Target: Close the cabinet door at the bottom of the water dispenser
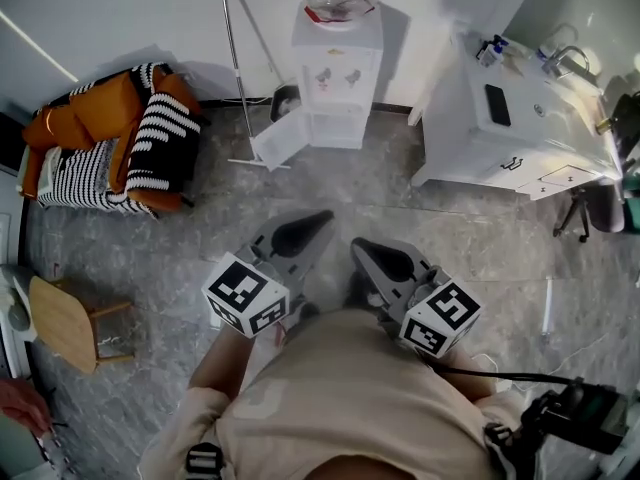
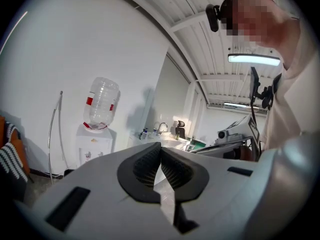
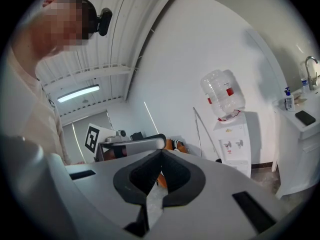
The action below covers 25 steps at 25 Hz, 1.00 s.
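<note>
The white water dispenser [image 1: 337, 68] stands against the far wall with a clear bottle on top. Its bottom cabinet door [image 1: 280, 138] hangs open, swung out to the left. My left gripper [image 1: 320, 218] and right gripper [image 1: 358, 248] are side by side over the floor, well short of the dispenser, and both point toward it. Each is shut with nothing between its pads. In the left gripper view the shut left gripper [image 2: 160, 146] has the dispenser [image 2: 95, 144] off to its left. The right gripper view has the shut right gripper [image 3: 161, 151] with the dispenser [image 3: 232, 139] on its right.
An orange armchair [image 1: 110, 138] with striped cushions sits at the left, a wooden stool [image 1: 65, 318] nearer me. A thin metal stand [image 1: 235, 68] rises just left of the open door. A white sink counter [image 1: 520, 118] fills the right. Grey floor lies between me and the dispenser.
</note>
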### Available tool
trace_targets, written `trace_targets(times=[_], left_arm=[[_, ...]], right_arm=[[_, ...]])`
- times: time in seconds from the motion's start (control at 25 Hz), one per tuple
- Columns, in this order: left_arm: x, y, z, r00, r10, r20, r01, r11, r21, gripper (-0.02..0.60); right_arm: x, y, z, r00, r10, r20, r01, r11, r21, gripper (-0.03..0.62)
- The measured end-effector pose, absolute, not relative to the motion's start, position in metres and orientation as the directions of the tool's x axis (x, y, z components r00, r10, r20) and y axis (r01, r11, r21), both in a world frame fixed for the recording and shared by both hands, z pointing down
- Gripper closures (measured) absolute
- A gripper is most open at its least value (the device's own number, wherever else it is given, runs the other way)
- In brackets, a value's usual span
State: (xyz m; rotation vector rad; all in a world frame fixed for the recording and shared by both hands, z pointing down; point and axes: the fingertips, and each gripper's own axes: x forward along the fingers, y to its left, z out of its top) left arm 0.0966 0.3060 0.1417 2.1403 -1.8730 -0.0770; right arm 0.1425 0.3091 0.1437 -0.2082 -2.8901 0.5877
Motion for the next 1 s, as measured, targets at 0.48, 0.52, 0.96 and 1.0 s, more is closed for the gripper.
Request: trace_targets(times=[0.48,0.52,0.96,1.0], left_arm=[[0.116,0.23,0.135,0.073,-0.964,0.255,-0.988,-0.035,0.15,0.589],[0.116,0.226,0.134,0.068,-0.964,0.257,-0.989,-0.031,0.145,0.589],[0.093,0.199,0.135,0.075,-0.973,0.218,-0.988,-0.042,0.151,0.589],[0.087,0.199,0.136,0.076,-0.974,0.212,-0.987,-0.043,0.157,0.589]], right_arm=[[0.15,0.22,0.141,-0.973,0.227,0.051,0.17,0.844,-0.509,0.582],[0.149,0.216,0.141,-0.971,0.233,0.046,0.178,0.84,-0.513,0.582],[0.131,0.189,0.144,-0.972,0.227,0.063,0.165,0.846,-0.507,0.582],[0.126,0.188,0.144,-0.972,0.225,0.07,0.161,0.851,-0.5,0.582]])
